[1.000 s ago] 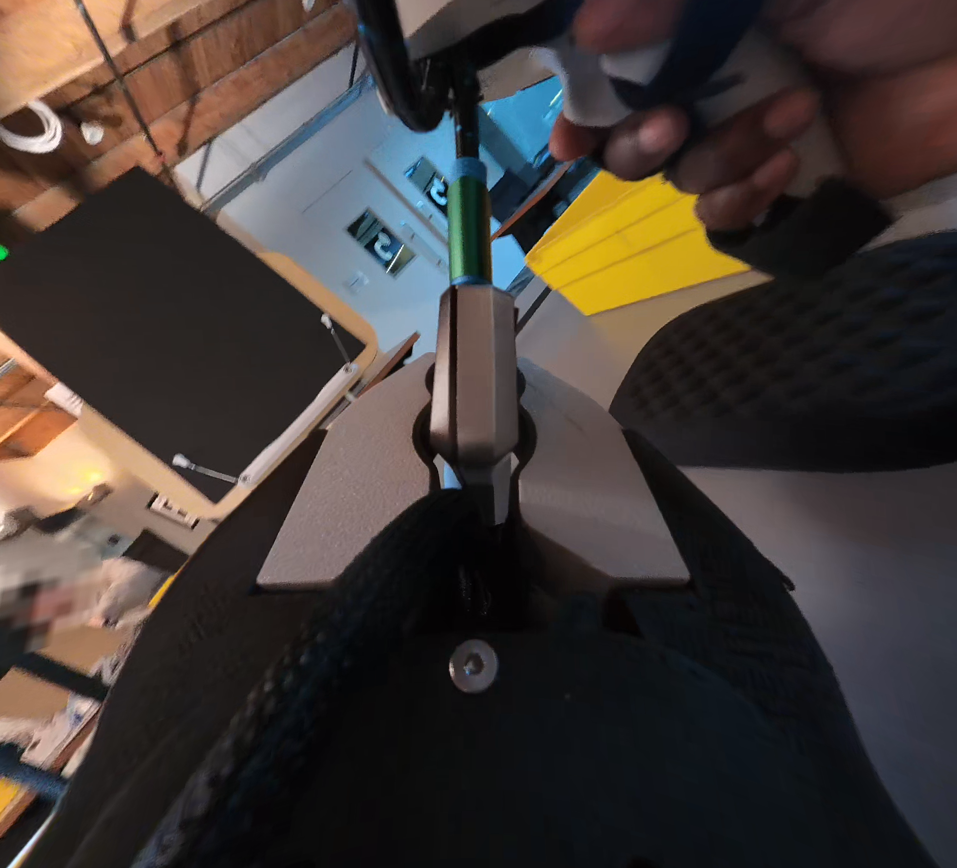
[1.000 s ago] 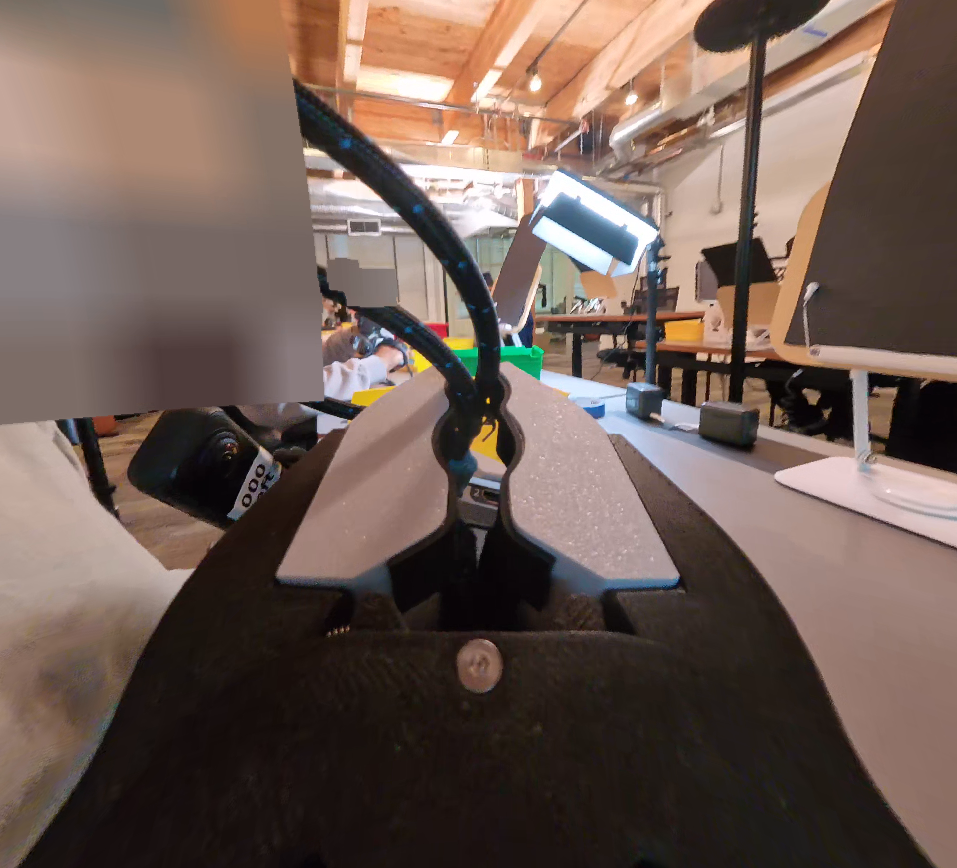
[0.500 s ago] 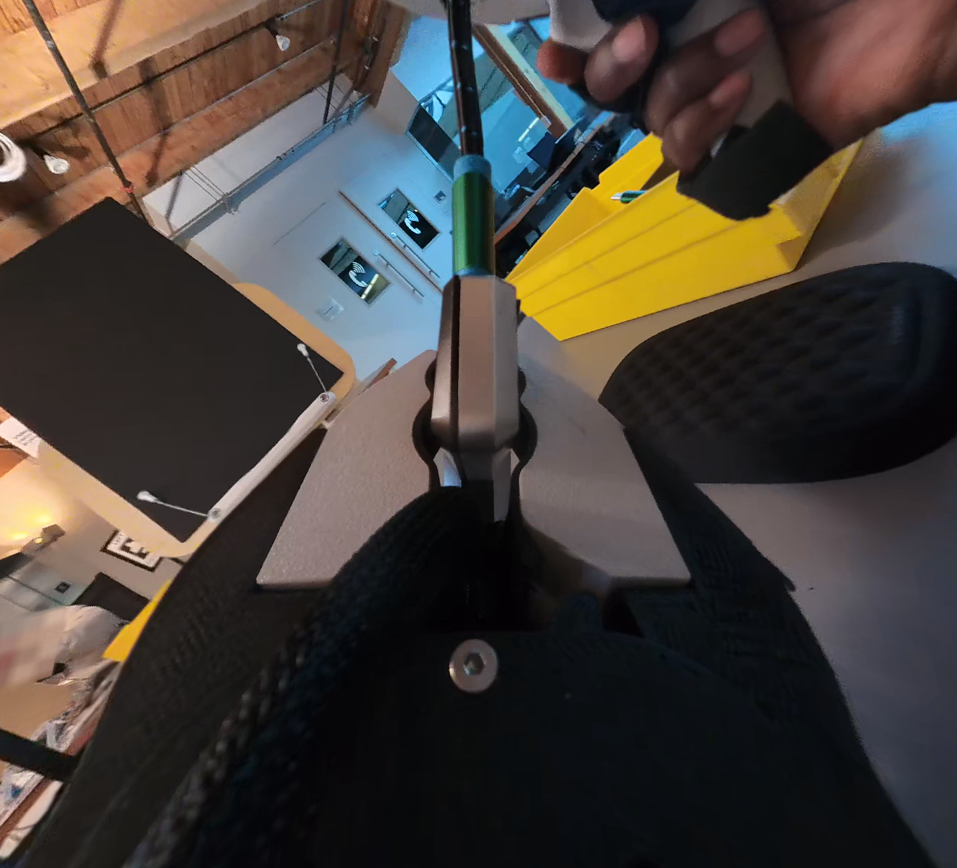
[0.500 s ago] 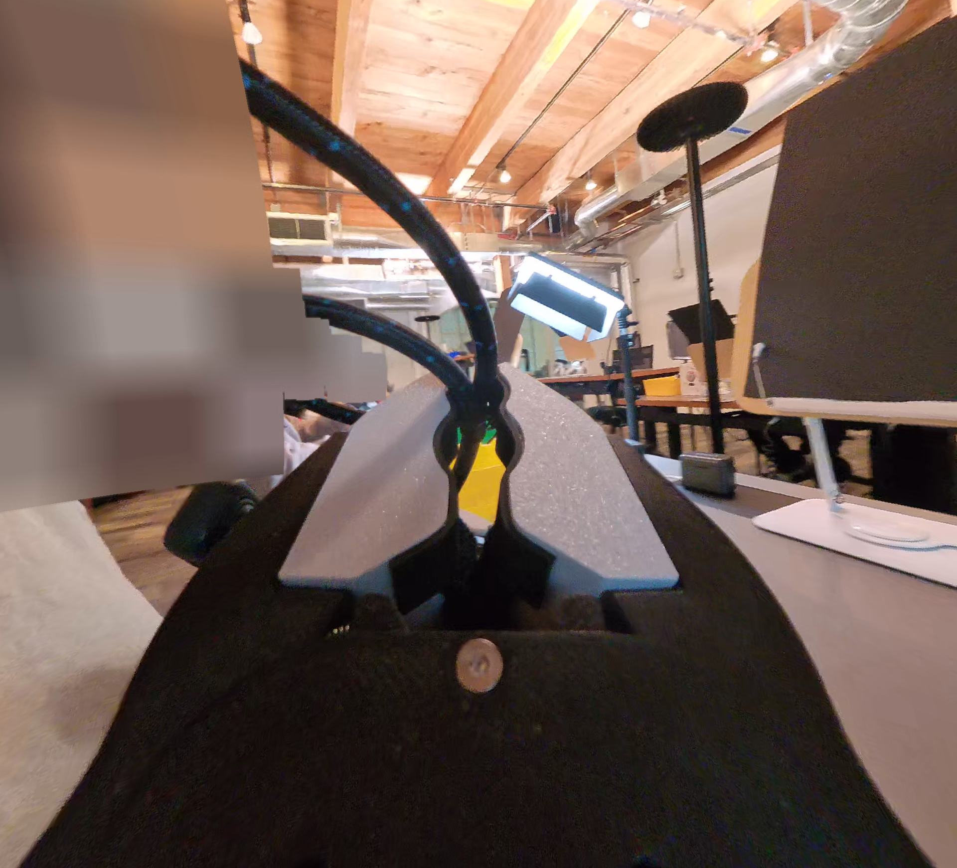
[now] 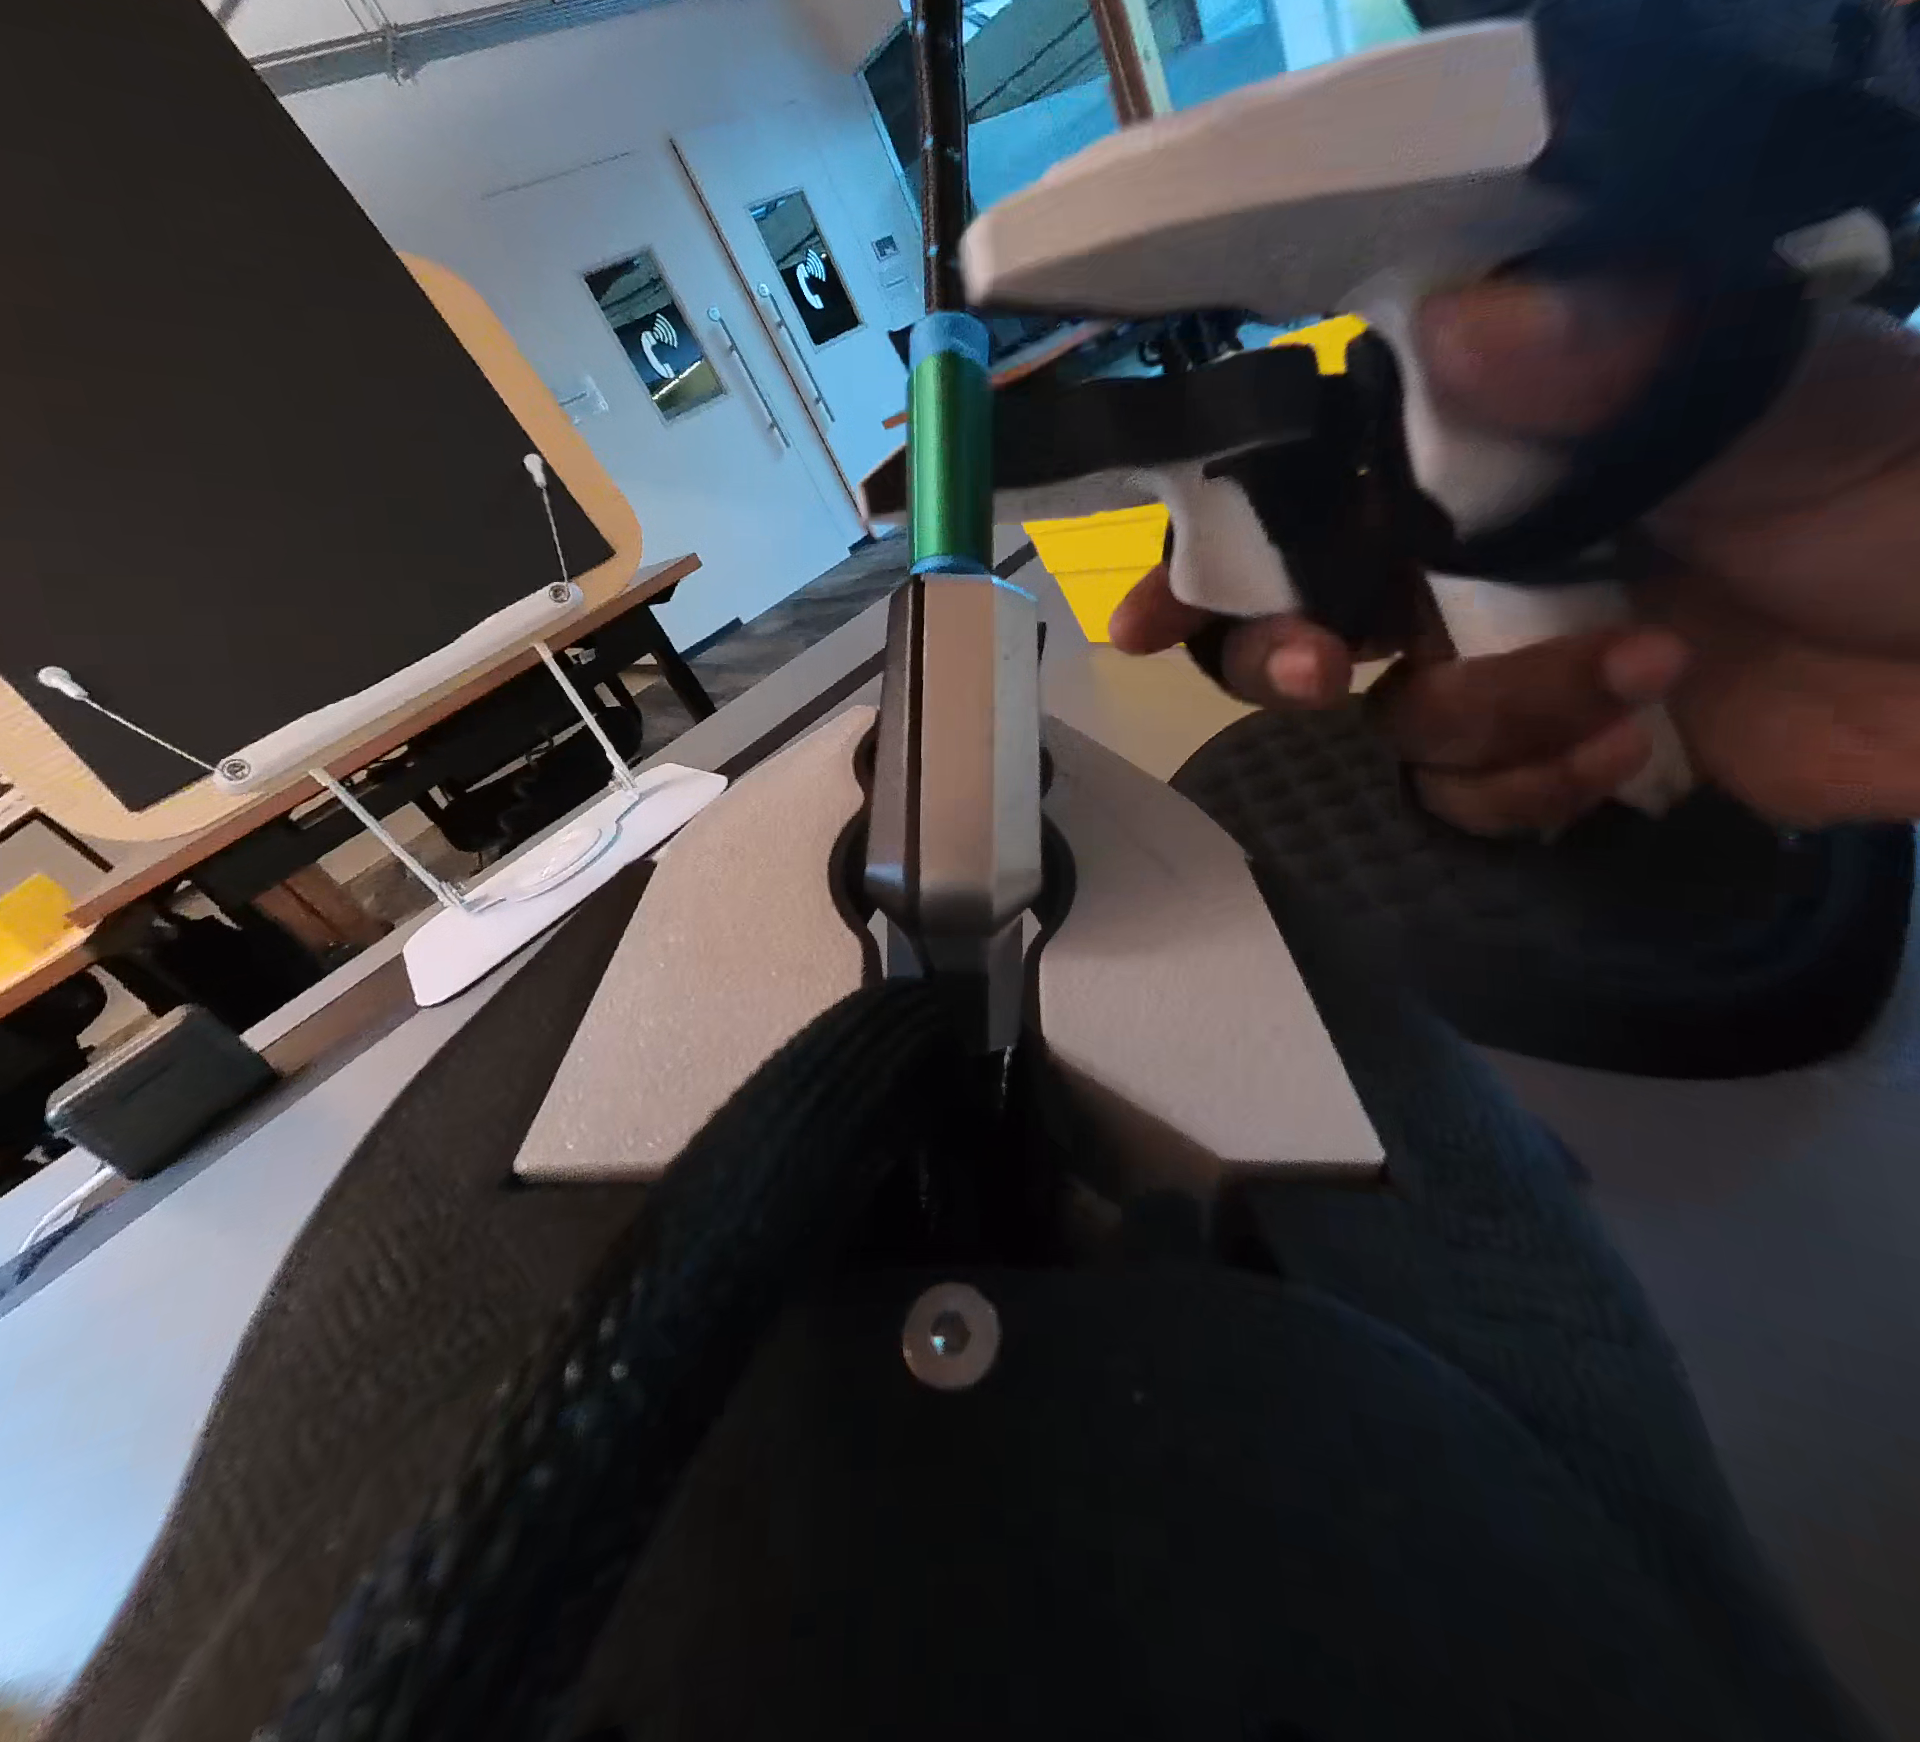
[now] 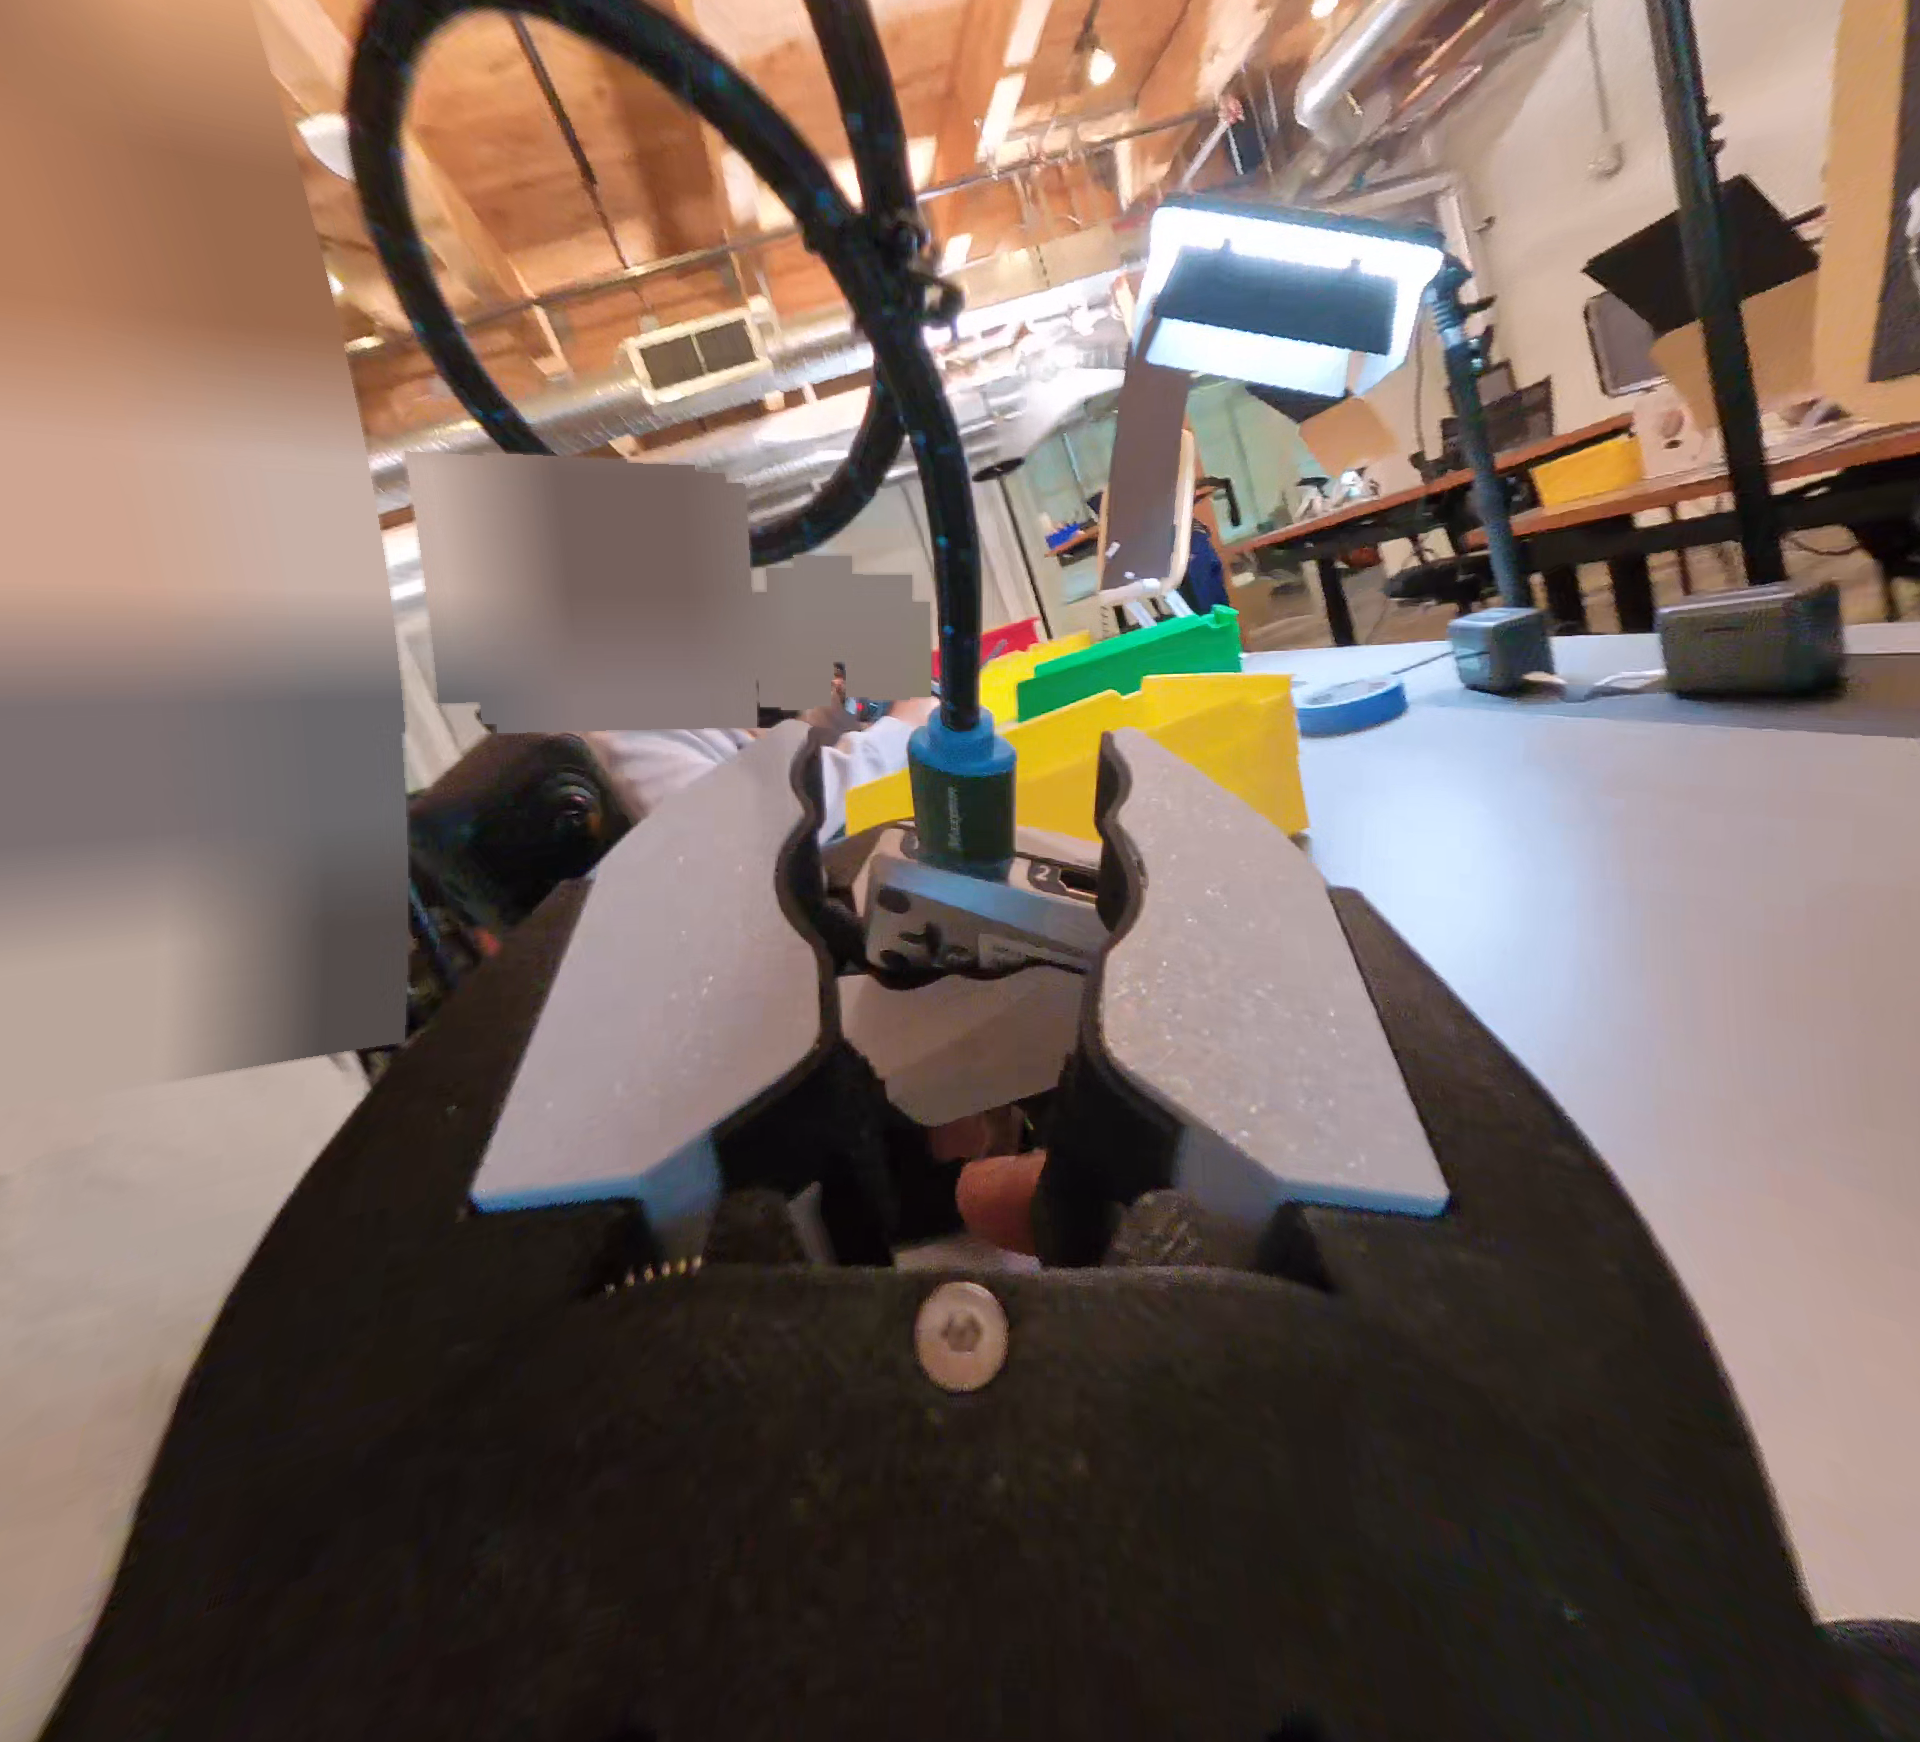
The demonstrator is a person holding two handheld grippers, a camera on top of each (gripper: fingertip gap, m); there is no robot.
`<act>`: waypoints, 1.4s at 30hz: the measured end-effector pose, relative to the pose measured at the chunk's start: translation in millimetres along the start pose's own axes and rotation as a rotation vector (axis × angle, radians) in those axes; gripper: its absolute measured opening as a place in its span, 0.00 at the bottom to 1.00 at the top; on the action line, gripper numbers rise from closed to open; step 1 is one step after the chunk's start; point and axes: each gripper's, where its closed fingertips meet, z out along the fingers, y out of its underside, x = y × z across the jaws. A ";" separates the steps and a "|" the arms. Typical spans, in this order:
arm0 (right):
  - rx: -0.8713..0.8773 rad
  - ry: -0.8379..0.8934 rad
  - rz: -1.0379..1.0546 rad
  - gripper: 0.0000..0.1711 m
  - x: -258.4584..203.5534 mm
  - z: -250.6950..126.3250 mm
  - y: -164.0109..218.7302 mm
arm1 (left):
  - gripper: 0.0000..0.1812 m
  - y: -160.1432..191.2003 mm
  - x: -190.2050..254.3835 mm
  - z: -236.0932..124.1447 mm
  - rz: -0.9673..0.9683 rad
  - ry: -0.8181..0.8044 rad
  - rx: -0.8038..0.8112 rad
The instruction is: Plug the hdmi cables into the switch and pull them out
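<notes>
Left gripper clamped on the grey HDMI switch, its ports hidden edge-on, green HDMI plug seated in its far end, right gripper parted around that plug, braided cable looping upward, cut off above, yellow bins beyond

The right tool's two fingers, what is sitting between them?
In the right wrist view, the green plug stands in the gray switch between the open fingers.

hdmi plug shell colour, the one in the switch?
Green, with a blue collar at the cable end. The plug shows best in the right wrist view.
</notes>
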 end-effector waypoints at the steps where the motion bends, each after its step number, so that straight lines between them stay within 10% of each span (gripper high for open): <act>1: -0.008 0.021 -0.026 0.28 1.0 3.2 3.1 | 0.13 0.9 1.0 0.5 0.010 -0.003 -0.006; 4: -0.034 0.117 -0.150 0.13 5.6 3.1 8.1 | 0.13 3.8 4.7 2.9 0.072 -0.026 -0.026; 21: -0.018 0.071 -0.224 0.12 -9.4 -4.2 -3.0 | 0.13 -11.0 7.9 -0.3 0.177 -0.038 0.047; 25: 0.405 0.229 -0.187 0.12 22.8 -93.2 -105.4 | 0.13 8.3 -20.8 -7.1 -0.031 -0.055 0.044; 33: -0.107 0.671 -0.500 0.13 37.0 -154.6 -109.8 | 0.13 -4.6 -46.5 -20.5 -0.224 -0.064 0.161; 42: -0.612 1.461 -0.502 0.11 88.7 -307.4 -109.7 | 0.14 -2.7 -48.7 -21.6 -0.257 -0.039 0.170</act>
